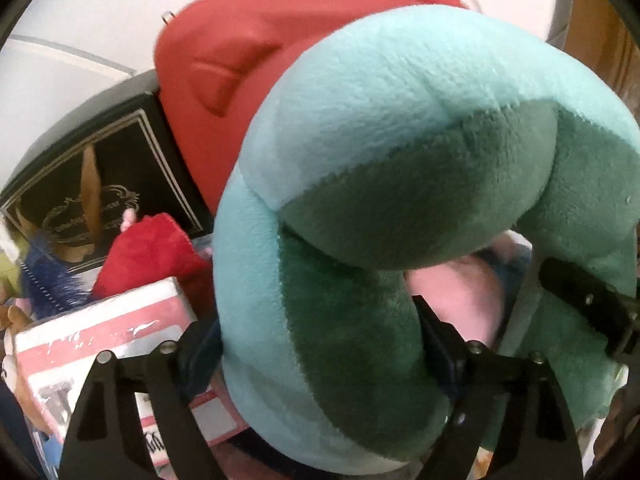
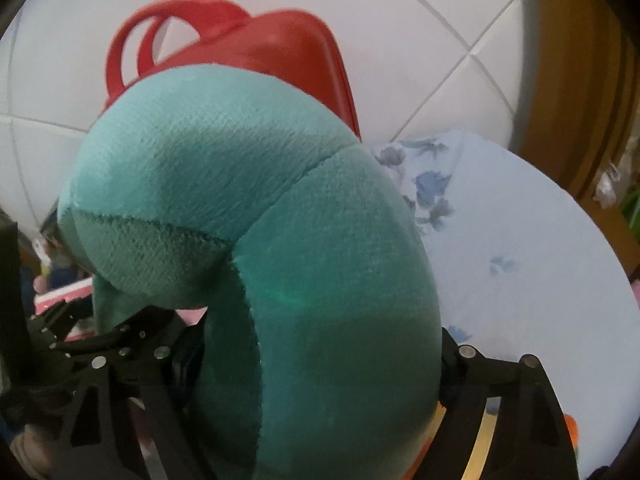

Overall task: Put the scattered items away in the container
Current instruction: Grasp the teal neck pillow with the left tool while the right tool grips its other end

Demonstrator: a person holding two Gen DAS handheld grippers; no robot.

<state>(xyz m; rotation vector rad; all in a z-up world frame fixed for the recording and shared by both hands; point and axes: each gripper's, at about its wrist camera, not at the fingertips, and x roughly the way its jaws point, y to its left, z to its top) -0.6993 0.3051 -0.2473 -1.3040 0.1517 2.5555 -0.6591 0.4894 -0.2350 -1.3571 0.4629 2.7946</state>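
Note:
A teal and dark green U-shaped plush neck pillow (image 1: 400, 120) fills both views. One arm of it sits between the fingers of my left gripper (image 1: 316, 336), whose pads press into the plush on both sides. My right gripper (image 2: 320, 352) clamps the pillow's (image 2: 240, 160) other arm the same way. The right gripper's finger (image 1: 592, 312) shows at the right edge of the left wrist view. In the right wrist view the left gripper (image 2: 80, 332) appears at the lower left. The pillow hangs over a pile of items and hides whatever lies directly below it.
A red handbag (image 1: 224, 64) with loop handles stands behind the pillow. To the left lie a black box with gold print (image 1: 100, 184), a red plush (image 1: 148, 256), a red-and-white boxed item (image 1: 104, 332) and something blue and fuzzy (image 1: 48, 276). A pale blue floral cloth (image 2: 520, 248) covers the right side, over white floor tiles (image 2: 400, 20).

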